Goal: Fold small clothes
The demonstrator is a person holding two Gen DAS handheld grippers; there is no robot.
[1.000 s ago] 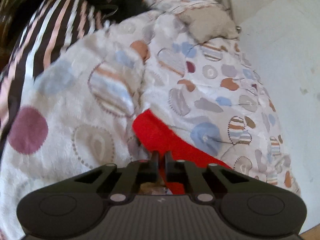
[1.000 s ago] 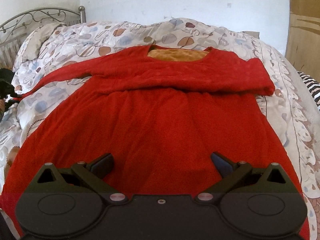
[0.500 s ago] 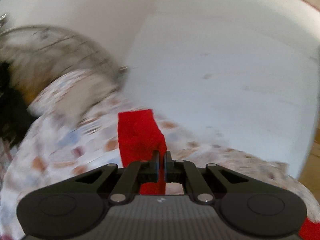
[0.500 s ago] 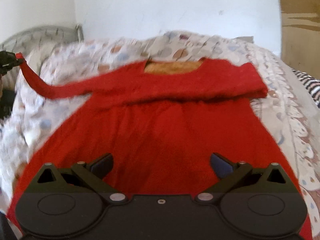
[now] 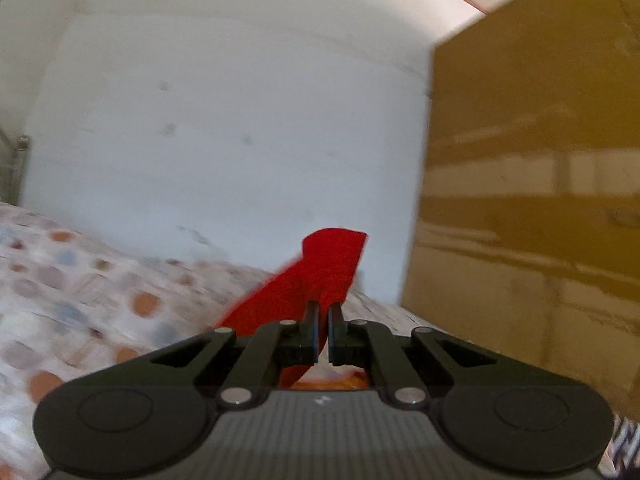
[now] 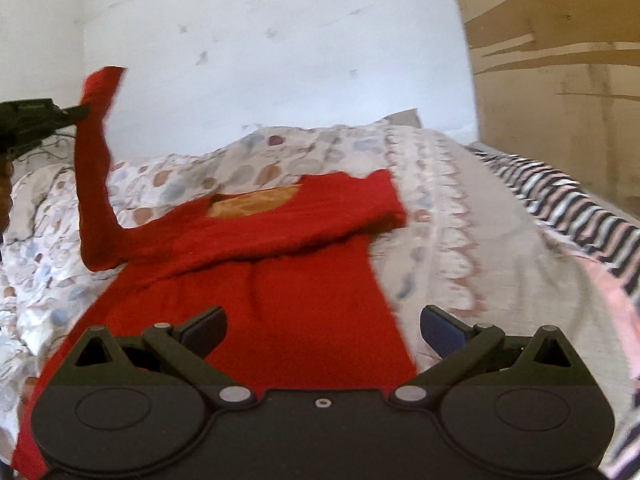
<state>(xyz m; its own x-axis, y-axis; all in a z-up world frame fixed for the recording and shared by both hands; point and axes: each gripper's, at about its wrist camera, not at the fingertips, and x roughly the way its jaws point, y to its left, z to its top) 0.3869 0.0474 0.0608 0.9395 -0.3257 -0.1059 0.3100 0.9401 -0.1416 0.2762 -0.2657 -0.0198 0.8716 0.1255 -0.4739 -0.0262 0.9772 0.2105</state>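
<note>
A red long-sleeved garment (image 6: 280, 280) with an orange lining at the neck lies flat on the bed. Its right sleeve (image 6: 360, 216) is folded across the chest. My left gripper (image 5: 323, 312) is shut on the cuff of the left sleeve (image 5: 316, 276) and holds it high above the bed; in the right wrist view the gripper (image 6: 82, 111) shows at the far left with the sleeve (image 6: 94, 184) hanging from it. My right gripper (image 6: 322, 326) is open and empty, low over the garment's hem.
The bed has a patterned quilt (image 6: 440, 184) with coloured circles. A striped blanket (image 6: 568, 208) lies at the right. A white wall (image 6: 280, 60) stands behind the bed and a brown wooden wardrobe (image 5: 532, 200) to the right.
My left gripper has lifted the left sleeve off the bed and swung it up and to the right. The right gripper has stayed open and shifted slightly right.
</note>
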